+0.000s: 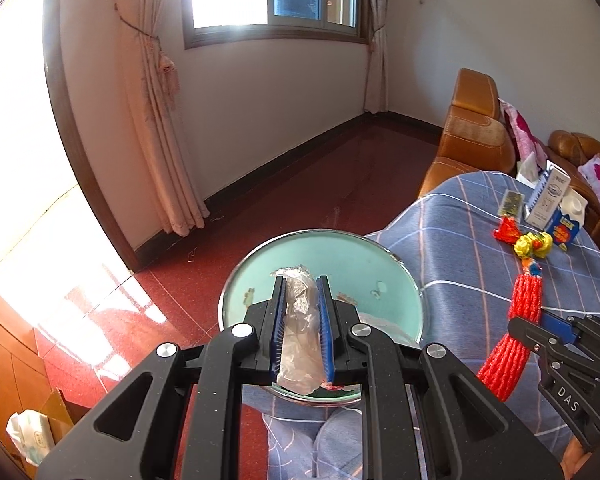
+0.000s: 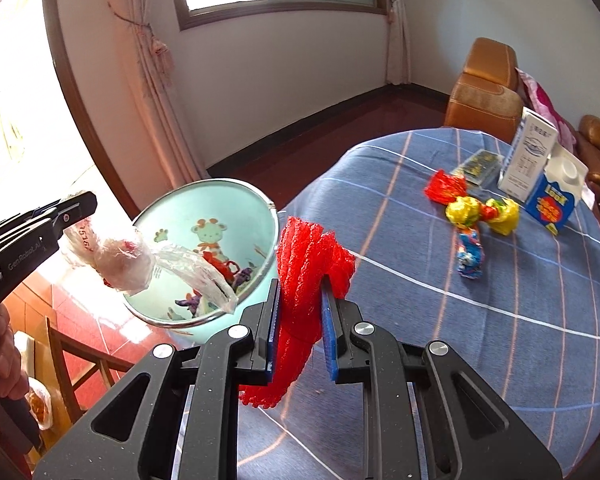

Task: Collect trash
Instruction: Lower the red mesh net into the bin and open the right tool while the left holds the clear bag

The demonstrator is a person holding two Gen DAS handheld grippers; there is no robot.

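My left gripper [image 1: 301, 282] is shut on a crumpled clear plastic bag [image 1: 300, 320], which it holds above the open mint-green bucket [image 1: 360, 264]. In the right wrist view the same bag [image 2: 120, 260] hangs from the left gripper [image 2: 86, 204] over the bucket [image 2: 172, 220], and its loose tail dips inside. My right gripper [image 2: 301, 286] is shut on a red foam net [image 2: 304, 256] just right of the bucket's rim, above the edge of the blue plaid tablecloth [image 2: 460, 300]. The left wrist view shows that net [image 1: 520, 304] in the right gripper [image 1: 530, 326].
On the cloth lie a red wrapper [image 2: 444, 186], yellow wrappers [image 2: 480, 210], a blue wrapper [image 2: 470, 254], a dark sachet [image 2: 478, 166] and two cartons [image 2: 540, 168]. An orange sofa [image 2: 484, 96] stands behind. A wooden chair [image 2: 80, 356] stands left of the bucket on the red floor.
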